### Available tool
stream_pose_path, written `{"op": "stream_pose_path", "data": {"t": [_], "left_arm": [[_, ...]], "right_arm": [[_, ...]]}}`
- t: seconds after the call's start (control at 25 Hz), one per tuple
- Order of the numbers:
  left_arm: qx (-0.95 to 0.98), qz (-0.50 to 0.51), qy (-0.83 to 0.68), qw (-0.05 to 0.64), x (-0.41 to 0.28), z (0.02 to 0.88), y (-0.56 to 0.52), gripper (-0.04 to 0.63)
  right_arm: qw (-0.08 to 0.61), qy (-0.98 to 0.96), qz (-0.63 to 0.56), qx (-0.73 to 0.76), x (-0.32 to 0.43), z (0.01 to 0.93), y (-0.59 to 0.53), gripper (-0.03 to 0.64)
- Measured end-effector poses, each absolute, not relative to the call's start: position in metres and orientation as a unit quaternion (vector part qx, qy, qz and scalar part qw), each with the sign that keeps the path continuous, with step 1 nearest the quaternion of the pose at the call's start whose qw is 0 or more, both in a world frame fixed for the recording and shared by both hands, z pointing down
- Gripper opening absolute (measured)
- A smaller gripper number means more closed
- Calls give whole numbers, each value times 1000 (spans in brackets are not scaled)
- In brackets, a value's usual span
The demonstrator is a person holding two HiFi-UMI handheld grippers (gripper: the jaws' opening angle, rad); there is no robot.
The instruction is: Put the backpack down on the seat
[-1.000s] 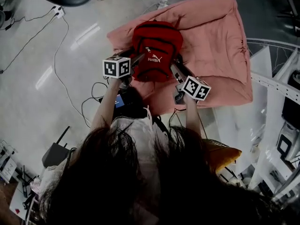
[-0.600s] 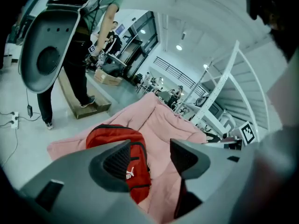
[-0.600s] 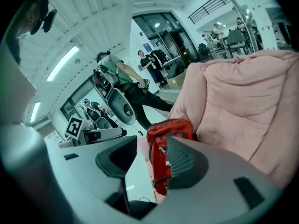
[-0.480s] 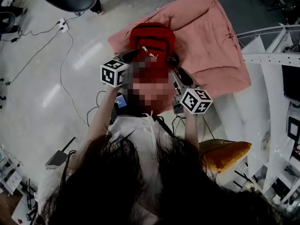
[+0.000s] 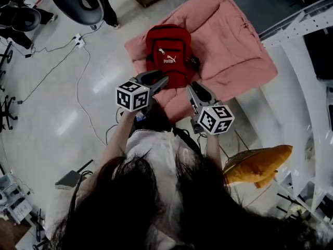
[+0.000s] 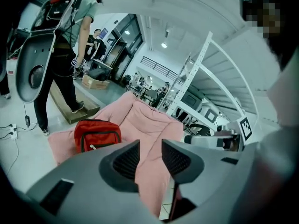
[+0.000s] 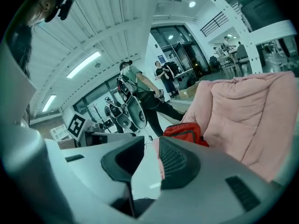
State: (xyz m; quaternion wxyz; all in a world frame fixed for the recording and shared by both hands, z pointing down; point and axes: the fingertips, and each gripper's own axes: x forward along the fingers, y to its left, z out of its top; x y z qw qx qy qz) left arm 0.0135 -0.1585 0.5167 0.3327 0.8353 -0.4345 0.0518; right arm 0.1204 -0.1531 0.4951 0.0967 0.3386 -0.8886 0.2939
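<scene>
- The left gripper's (image 6: 150,149) jaws are closing. A narrow gap remains between the ribbed pads, and nothing is in it; only pink cushion shows beyond.
- The right gripper's (image 7: 150,149) jaws are also closing, with a slimmer gap. They too are empty, and pale floor and a sliver of pink show through the gap.
- In the head view the left gripper (image 5: 159,79) and the right gripper (image 5: 199,89) are held side by side in front of the person. Both point toward the seat, and neither touches anything.
- The backpack (image 5: 167,53) is red with dark trim. It rests on the seat (image 5: 231,46), a big pink padded cushion lying on the floor.
- The backpack sits on the seat's left part, close to the edge. Its front pocket, zip and white logo are turned up toward the head camera.
- The left gripper's tips are just short of the backpack's lower left corner. The right gripper's tips are near the seat's front edge, to the right of the backpack.
- The left gripper view shows the backpack (image 6: 97,133) left of the jaws, and the right gripper view shows it (image 7: 187,132) just past the right-hand jaw.
- Cables and a power strip (image 5: 79,37) trail over the floor (image 5: 57,98) to the left.
- An orange cushion-like object (image 5: 257,165) lies near the person's right side.
- Another person (image 6: 67,55) stands beyond the seat.
</scene>
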Motion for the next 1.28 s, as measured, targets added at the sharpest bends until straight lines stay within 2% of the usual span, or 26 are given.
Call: {"op": "stream_pose_path", "data": {"t": [0.36,0.68,1.28], "left_arm": [[834,54,-448,317,42,501,-92,121],[833,64,-464,295,52,486,-55,118],[821,75,-468,320,28,493,-8,118]], "right_arm": [[64,-906,286,306,127,478,-90,87],[61,-909,286,295,137,478,-59,83],[78,-906,293,295,119,489,-34,83]]}}
